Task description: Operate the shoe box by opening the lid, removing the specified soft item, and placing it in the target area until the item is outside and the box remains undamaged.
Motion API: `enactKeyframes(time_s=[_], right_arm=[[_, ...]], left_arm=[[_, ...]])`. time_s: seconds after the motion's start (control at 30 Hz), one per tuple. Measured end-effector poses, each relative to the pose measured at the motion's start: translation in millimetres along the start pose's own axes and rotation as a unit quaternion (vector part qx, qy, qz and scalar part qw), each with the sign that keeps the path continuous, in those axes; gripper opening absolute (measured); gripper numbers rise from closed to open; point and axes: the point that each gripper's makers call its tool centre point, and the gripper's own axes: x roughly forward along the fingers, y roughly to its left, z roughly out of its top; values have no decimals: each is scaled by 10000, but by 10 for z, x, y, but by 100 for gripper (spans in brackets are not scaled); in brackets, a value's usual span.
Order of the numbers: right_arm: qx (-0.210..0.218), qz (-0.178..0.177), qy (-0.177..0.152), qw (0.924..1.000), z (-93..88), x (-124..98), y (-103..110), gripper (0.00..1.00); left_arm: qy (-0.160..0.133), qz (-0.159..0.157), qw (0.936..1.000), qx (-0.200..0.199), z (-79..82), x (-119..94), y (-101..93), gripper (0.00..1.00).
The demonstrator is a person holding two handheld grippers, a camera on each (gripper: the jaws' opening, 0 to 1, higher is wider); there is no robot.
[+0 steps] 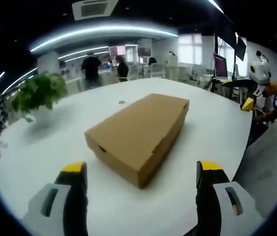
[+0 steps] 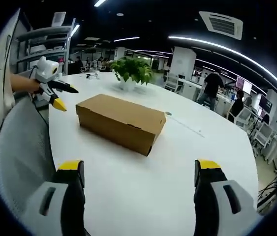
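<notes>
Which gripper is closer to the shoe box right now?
The left gripper: in its view the closed shoe box sits almost between its open jaws, while in the right gripper view the box lies farther beyond the right gripper.

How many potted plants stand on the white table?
1. The potted plant stands on the white table, beyond the closed shoe box; the right gripper view shows the same plant. Others may be hidden.

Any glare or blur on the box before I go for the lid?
Left gripper view: box sharp and evenly lit, with a soft shadow on the table at its right; fisheye bends the table edge. Right gripper view: box equally sharp, no glare.
</notes>
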Motion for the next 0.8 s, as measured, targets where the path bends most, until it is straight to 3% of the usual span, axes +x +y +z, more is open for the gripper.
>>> enactKeyframes(time_s=[0.53, 0.8], right_arm=[[-563, 545, 295, 9965, 19, 202, -235, 88], [-715, 750, 414, 9938, 9, 348, -322, 88]], left_arm=[[145, 157, 9998, -52, -105, 29, 256, 93], [250, 130, 9996, -76, -162, 93, 285, 91]])
